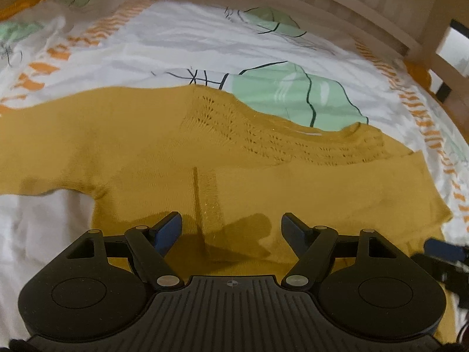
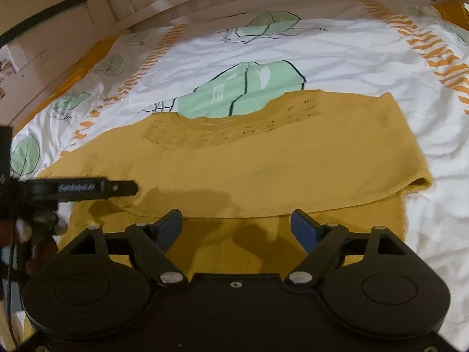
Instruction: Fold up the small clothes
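Observation:
A mustard-yellow knitted top point(image 1: 164, 146) lies spread on the bed, its openwork neckline toward the headboard. In the left wrist view my left gripper point(image 1: 231, 228) hovers open over the middle of the top, above a raised crease, with nothing between its blue pads. In the right wrist view the same top point(image 2: 263, 161) has its right sleeve folded inward across the body. My right gripper point(image 2: 236, 226) stands open just in front of that folded edge, gripping nothing. The left gripper point(image 2: 88, 189) shows at the left of the right wrist view.
The top rests on a white duvet point(image 1: 181, 44) printed with green leaves and orange dashes. A wooden headboard point(image 1: 337, 3) runs along the far side. The wooden bed frame point(image 2: 52, 67) curves round the left. A blue fingertip of the other gripper point(image 1: 442, 248) pokes in at right.

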`<state>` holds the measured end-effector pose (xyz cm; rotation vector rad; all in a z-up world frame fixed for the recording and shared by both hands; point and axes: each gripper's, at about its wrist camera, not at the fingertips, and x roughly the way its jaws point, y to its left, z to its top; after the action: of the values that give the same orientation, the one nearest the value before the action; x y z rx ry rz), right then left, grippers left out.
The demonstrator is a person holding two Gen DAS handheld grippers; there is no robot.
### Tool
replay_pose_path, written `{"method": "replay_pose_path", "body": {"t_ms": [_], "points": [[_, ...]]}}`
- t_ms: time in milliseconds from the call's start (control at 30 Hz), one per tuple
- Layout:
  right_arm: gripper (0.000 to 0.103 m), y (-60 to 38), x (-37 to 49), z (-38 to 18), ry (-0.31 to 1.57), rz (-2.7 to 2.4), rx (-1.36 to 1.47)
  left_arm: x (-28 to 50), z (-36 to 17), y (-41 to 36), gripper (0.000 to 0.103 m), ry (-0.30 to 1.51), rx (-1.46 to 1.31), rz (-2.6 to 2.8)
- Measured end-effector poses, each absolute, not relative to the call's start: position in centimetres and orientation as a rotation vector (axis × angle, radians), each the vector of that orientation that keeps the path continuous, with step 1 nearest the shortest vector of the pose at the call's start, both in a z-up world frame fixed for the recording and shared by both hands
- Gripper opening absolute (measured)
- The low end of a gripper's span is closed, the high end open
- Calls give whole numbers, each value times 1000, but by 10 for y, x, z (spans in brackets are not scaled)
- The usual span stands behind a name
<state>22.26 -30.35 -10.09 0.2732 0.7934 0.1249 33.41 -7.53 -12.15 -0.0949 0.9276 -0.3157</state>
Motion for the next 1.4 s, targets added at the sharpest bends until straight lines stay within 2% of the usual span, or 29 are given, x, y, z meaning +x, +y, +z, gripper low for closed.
{"method": "replay_pose_path", "body": {"t_ms": [67,233,300,400,700,867,967,1033,1067,1100,1133,1167,1400], "points": [[93,-301,222,-101,787,135,261,339,-122,-77,71,938,-117,-332],[97,-296,222,-101,780,155,244,352,-125,-85,40,952,-117,-348],[97,-293,222,-101,782,160,241,355,-126,-85,14,948,-120,-325],[98,-291,222,-103,787,165,238,352,-120,-85,8,916,-119,-313],[98,-284,222,-103,787,174,228,352,-65,-72,7,681,-18,-251],[98,-281,223,-108,809,172,217,377,-97,-61,11,839,-33,-223],[98,-282,224,-109,824,166,221,381,-122,-53,18,919,-47,-217],[99,-283,224,-111,834,165,233,376,-129,-43,20,893,-84,-234],[99,-284,224,-112,838,167,239,373,-129,-39,27,878,-91,-235],[99,-284,225,-113,841,170,245,371,-129,-36,42,877,-86,-226],[100,-284,225,-114,843,174,248,370,-129,-35,45,883,-84,-223],[103,-284,224,-114,843,177,249,368,-128,-30,46,884,-98,-240],[103,-279,223,-118,833,200,222,356,-113,11,46,842,-141,-165]]}}
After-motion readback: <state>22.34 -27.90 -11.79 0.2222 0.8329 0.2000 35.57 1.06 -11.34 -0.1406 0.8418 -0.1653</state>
